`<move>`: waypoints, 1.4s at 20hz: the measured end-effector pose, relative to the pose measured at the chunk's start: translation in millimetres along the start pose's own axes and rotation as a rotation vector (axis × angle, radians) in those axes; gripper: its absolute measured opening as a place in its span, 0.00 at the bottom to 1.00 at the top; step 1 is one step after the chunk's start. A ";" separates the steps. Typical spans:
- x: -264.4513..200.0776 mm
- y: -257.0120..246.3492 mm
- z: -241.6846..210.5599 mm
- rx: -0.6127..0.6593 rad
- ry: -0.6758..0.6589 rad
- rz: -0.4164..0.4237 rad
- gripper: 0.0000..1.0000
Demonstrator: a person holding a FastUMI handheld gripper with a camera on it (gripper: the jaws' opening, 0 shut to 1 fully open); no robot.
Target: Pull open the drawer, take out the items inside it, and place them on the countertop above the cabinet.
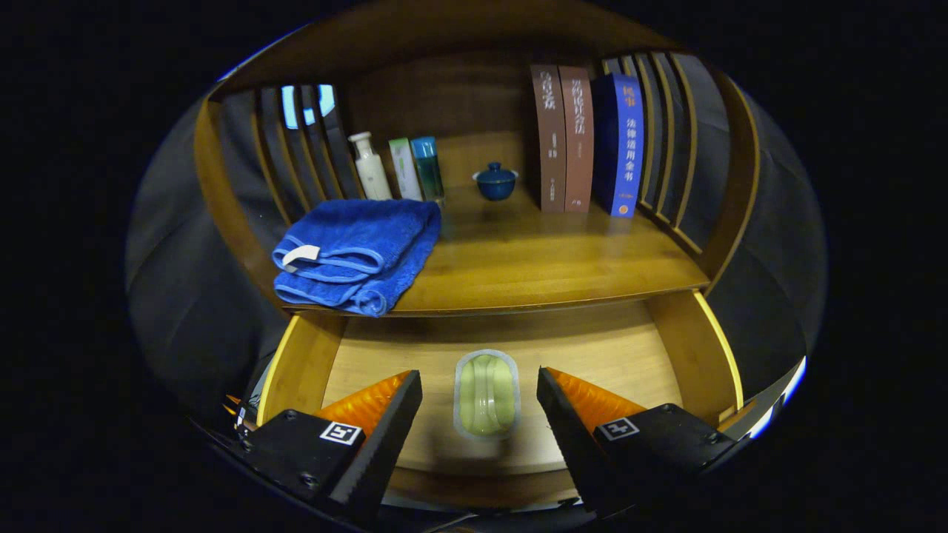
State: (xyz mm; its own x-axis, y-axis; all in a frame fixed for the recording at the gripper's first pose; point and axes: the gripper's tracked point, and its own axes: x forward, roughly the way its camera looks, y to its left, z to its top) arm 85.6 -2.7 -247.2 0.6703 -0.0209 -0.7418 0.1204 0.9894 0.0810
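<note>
Your tool (480, 392) is spread wide, its two fingers apart over the pulled-open wooden drawer (304, 363) and gripping nothing. Between the fingers, touching neither, lies the pale green oblong item in a clear wrapper (486, 394), flat on the drawer's floor near the front edge. There is open room on each side of it, and bare drawer floor runs from it back to the lip of the wooden surface (548, 259) above.

That surface has a broad free stretch in its middle and right front. On its left front corner sits a folded blue towel (355, 252), one fold hanging slightly over the edge above the drawer. Toward the back stand a white bottle (369, 167), a pale green tube (404, 169) and a blue-green bottle (427, 167) in a row, then a small dark blue lidded cup (495, 181), then three upright books (585, 141) near the slatted right side.
</note>
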 end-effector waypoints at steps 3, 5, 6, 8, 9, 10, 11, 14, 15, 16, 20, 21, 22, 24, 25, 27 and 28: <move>24.7 -6.0 -5.8 0.013 0.090 -0.020 0.99; 37.1 -9.2 -11.5 0.016 0.139 -0.038 0.99; 43.9 -10.9 -15.8 0.013 0.164 -0.043 0.98; 52.6 -13.3 -25.6 0.010 0.220 -0.054 0.96; 57.5 -12.9 -31.9 0.009 0.250 -0.054 0.94; 62.1 -12.4 -38.4 0.008 0.276 -0.058 0.89; 64.4 -12.5 -41.5 0.006 0.294 -0.058 0.86; 69.0 -12.7 -48.7 -0.014 0.330 -0.062 0.68; 71.6 -12.6 -51.6 -0.017 0.340 -0.063 0.60; 70.6 -10.7 -53.3 -0.016 0.346 -0.060 0.52; 78.7 -8.8 -60.5 -0.042 0.382 -0.051 0.31; 74.0 -7.5 -65.7 -0.035 0.377 -0.051 0.25; 78.3 -8.2 -67.3 -0.038 0.376 -0.048 0.18; 74.8 -6.9 -66.2 -0.039 0.374 -0.039 0.18; 74.1 -7.1 -65.7 -0.042 0.371 -0.036 0.18; 71.5 -7.3 -66.1 -0.046 0.364 -0.032 0.19; 69.1 -7.0 -65.0 -0.044 0.357 -0.028 0.19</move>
State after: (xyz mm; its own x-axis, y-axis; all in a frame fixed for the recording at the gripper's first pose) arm 83.5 -1.7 -342.3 0.3681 -0.0041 -0.9298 0.0985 0.9945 0.0347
